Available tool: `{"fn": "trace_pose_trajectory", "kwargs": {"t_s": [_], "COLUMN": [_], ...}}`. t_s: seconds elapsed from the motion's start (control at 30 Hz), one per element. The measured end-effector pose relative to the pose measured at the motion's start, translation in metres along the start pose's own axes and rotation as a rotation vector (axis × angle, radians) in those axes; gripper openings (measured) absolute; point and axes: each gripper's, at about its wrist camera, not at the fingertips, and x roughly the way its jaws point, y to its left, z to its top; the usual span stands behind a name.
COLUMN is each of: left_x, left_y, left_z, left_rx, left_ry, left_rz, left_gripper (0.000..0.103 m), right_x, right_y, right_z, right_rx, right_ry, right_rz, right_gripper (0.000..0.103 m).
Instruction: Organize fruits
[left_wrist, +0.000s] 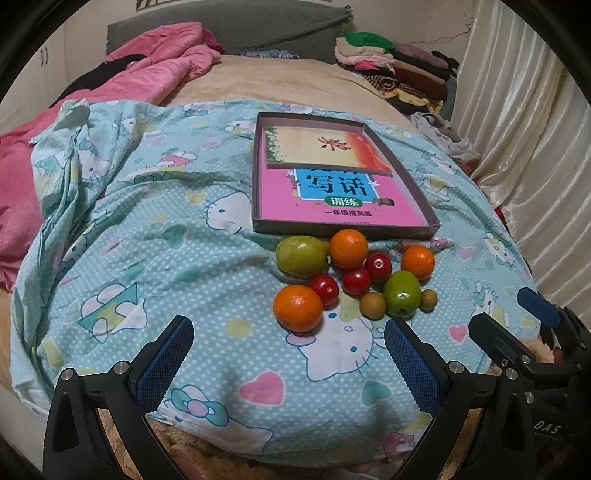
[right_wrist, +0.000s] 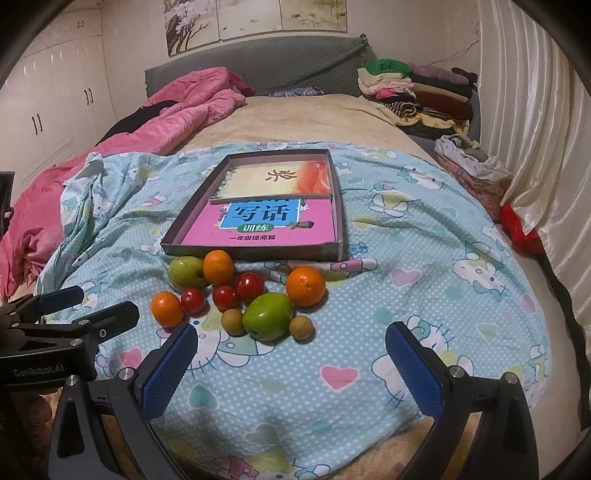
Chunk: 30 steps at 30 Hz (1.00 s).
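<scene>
Both my hand-held grippers, left (left_wrist: 288, 354) and right (right_wrist: 291, 360), are hovering wide open, gripping nothing. Fruit cluster (right_wrist: 240, 295) is lying straight ahead on the bed's blue sheet (right_wrist: 424, 295), nearer the right one's left finger; green fruit (right_wrist: 267, 315) closest, box (right_wrist: 341, 236) beyond.

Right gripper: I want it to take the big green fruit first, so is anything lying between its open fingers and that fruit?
Nothing visible does. The right gripper is open and empty, with only patterned sheet before the green fruit. Two small brown fruits flank it, one left and one right, close enough to be nudged.
</scene>
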Motion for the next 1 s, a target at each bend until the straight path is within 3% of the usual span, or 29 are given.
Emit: {"fn": "trace_pose_trajectory", "kwargs": {"t_s": [0.2,0.5,0.67,0.73,1.0], "left_x": [0.01,0.029,0.041,0.044,0.054], "left_y": [0.009,0.007,0.006,0.005,0.004], "left_z": [0.001,0.004,0.005,0.005,0.007], "left_rx": [-0.032,0.001,0.011,0.018,0.024], "left_ry": [0.036,0.08,0.104,0.114,0.148], "left_rz": [-0.001,0.003,-0.03,-0.042,-0.068], "left_gripper": [0.103,0.099,0.094,0.083,0.078], "right_x": [0.012,0.045,0.066,0.072,0.094], "right_y": [-0.008,-0.014,-0.017,-0.018,-0.018], "right_z": [0.002,0.005,0.005,0.005,0.001], "right_rx": [0.046,0.043,0.01,0.002,-0.008], "right_ry": [0.047,0.166,0.219,0.235,0.316], "right_rz": [-0.018,-0.072,-0.134,-0.129,-0.064], "right_gripper": [0.103,0.102,0.082,0.079,0.057]}}
